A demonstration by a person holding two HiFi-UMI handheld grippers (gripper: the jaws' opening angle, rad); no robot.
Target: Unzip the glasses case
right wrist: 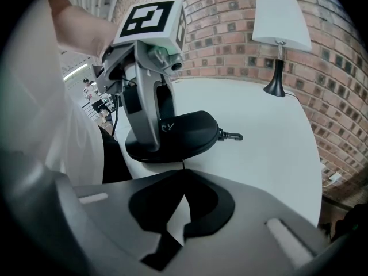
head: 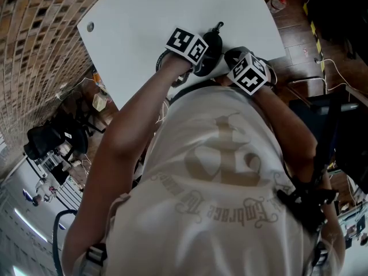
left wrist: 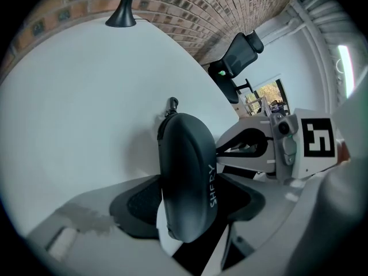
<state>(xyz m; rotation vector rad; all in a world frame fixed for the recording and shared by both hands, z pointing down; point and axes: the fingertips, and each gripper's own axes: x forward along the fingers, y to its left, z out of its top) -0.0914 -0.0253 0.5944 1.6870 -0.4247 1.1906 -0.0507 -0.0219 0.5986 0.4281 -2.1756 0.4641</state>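
A black oval glasses case stands on edge on the white table, and my left gripper is shut on it, one pad on each broad side. A small clip sticks out of the case's far end. In the right gripper view the case lies just ahead of my right gripper. A thin dark zipper pull runs from the case's near edge into its shut tips. From the head view, both grippers sit close together at the near table edge, around the case.
A white-shaded table lamp stands at the far side of the table by a brick wall. A black office chair sits off the table's edge. The person's torso in a white shirt fills the lower head view.
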